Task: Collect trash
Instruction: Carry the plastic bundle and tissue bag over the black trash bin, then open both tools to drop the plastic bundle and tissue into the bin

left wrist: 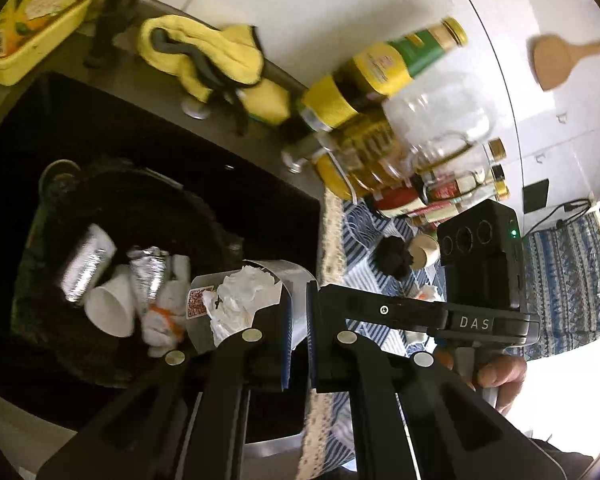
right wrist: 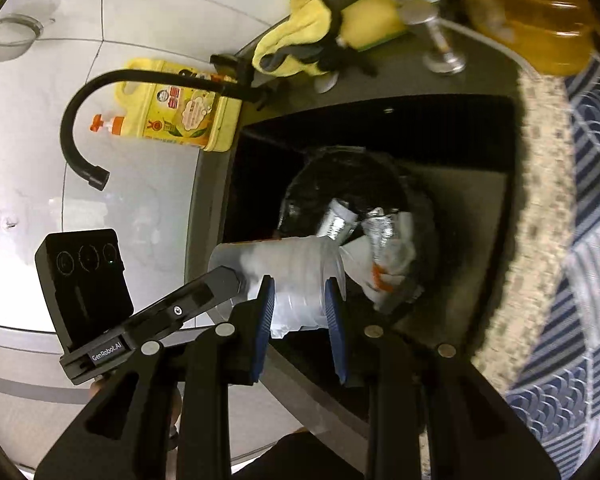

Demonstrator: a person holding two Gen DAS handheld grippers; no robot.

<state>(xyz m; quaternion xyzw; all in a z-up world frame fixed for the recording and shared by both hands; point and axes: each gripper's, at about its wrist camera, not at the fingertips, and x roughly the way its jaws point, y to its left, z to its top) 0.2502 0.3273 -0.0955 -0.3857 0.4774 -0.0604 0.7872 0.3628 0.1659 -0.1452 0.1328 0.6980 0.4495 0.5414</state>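
Note:
My left gripper (left wrist: 299, 312) is shut on the rim of a grey paper cup (left wrist: 296, 280) with a QR label, stuffed with crumpled white tissue (left wrist: 242, 296). It holds the cup tilted over the black-lined trash bin (left wrist: 172, 208) in the dark sink. In the bin lie a foil wrapper (left wrist: 84, 264), a white paper cup (left wrist: 112, 308) and crumpled paper with orange marks (left wrist: 164, 316). My right gripper (right wrist: 300, 304) is shut on a clear plastic cup (right wrist: 288, 276), tipped toward the same bin (right wrist: 340, 184) and its trash (right wrist: 380, 256).
A black crumpled lump (left wrist: 394, 256) and a small brown cup (left wrist: 424, 250) lie on the blue patterned cloth (left wrist: 568, 276). Bottles (left wrist: 384, 76) and jars stand behind. A yellow cloth (left wrist: 204, 52), yellow detergent jug (right wrist: 188, 112) and black faucet (right wrist: 84, 120) flank the sink.

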